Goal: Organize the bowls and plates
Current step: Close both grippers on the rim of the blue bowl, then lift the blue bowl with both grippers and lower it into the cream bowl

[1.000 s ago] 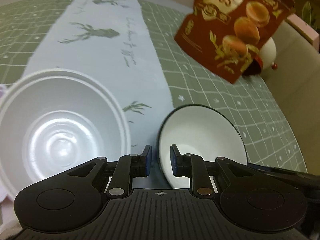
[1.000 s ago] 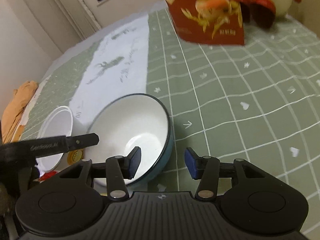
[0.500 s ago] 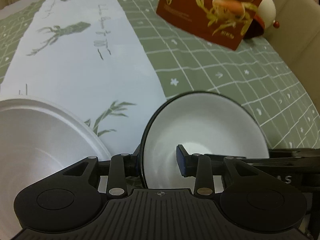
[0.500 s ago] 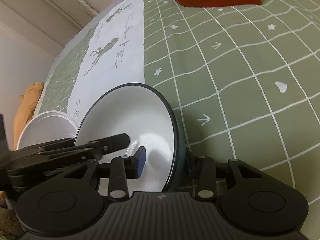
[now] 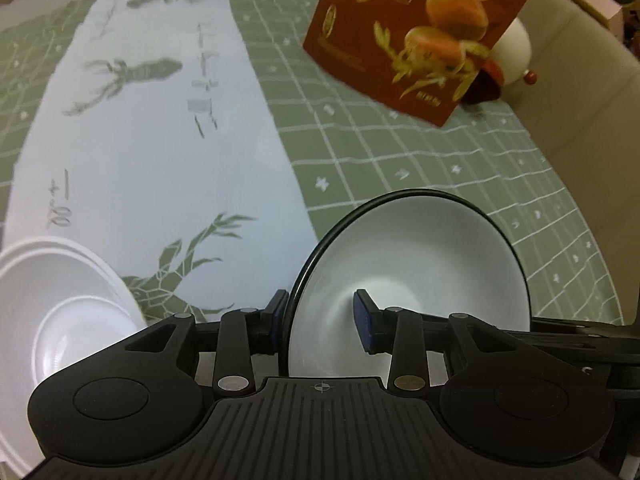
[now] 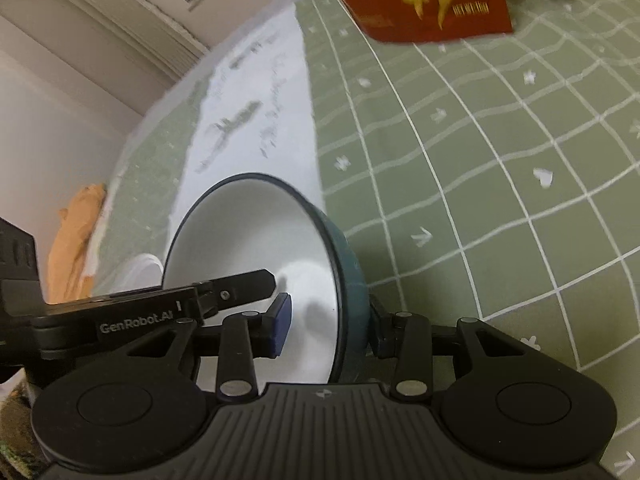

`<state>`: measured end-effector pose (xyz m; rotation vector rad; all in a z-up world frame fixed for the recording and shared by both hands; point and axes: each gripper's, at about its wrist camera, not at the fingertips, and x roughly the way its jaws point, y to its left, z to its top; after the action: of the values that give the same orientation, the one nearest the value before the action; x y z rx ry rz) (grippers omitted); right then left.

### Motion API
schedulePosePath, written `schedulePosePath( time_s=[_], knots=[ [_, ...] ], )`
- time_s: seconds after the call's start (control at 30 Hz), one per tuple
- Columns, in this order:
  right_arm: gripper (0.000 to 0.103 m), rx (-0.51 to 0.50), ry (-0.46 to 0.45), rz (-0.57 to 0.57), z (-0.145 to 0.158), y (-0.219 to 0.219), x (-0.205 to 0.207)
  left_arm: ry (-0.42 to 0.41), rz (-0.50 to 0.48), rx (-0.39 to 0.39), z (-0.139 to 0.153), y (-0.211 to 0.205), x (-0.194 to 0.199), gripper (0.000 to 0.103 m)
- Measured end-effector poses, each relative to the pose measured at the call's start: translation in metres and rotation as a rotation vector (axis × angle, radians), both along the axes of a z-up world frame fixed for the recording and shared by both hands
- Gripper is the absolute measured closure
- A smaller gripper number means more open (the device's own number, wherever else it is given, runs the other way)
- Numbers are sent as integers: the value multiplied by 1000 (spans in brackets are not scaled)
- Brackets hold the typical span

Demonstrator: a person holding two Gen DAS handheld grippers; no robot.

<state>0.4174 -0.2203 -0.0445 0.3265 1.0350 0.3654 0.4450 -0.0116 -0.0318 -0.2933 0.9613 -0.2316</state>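
A white bowl with a dark teal outside (image 5: 420, 264) (image 6: 248, 232) stands on the green checked cloth, close in front of both grippers. My left gripper (image 5: 320, 312) straddles its left rim, one pad outside and one inside. Its jaws are opening and the pads stand off the wall. My right gripper (image 6: 328, 316) is shut on the bowl's right wall, one pad inside and the other tucked against the outside. A left finger (image 6: 240, 284) reaches into the bowl in the right wrist view. A white plastic bowl (image 5: 60, 320) (image 6: 146, 264) sits to the left.
A red snack box (image 5: 420, 40) (image 6: 420, 8) stands at the back with a round white object (image 5: 516, 48) behind it. A white runner with deer prints (image 5: 160, 140) crosses the cloth. An orange cloth (image 6: 76, 240) lies at the far left edge.
My left gripper went from nearly shut beside the bowl to wide over its left rim. My right gripper moved over the right rim and narrowed onto the wall.
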Motion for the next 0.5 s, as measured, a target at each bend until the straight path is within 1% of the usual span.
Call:
schedulePosePath(
  time_s=[0.13, 0.27, 0.37, 0.4, 0.5],
  knots=[
    [63, 6, -38, 18, 25, 2, -21, -41, 11, 1, 25, -2, -27, 65],
    [63, 25, -44, 38, 39, 2, -46, -78, 26, 15, 39, -9, -64, 63],
    [63, 25, -46, 55, 44, 1, -71, -97, 44, 27, 37, -13, -93, 62],
    [63, 22, -45, 61, 45, -1, -80, -94, 51, 24, 34, -14, -101, 60],
    [62, -1, -32, 75, 39, -2, -103, -72, 73, 8, 21, -19, -127, 59]
  ],
)
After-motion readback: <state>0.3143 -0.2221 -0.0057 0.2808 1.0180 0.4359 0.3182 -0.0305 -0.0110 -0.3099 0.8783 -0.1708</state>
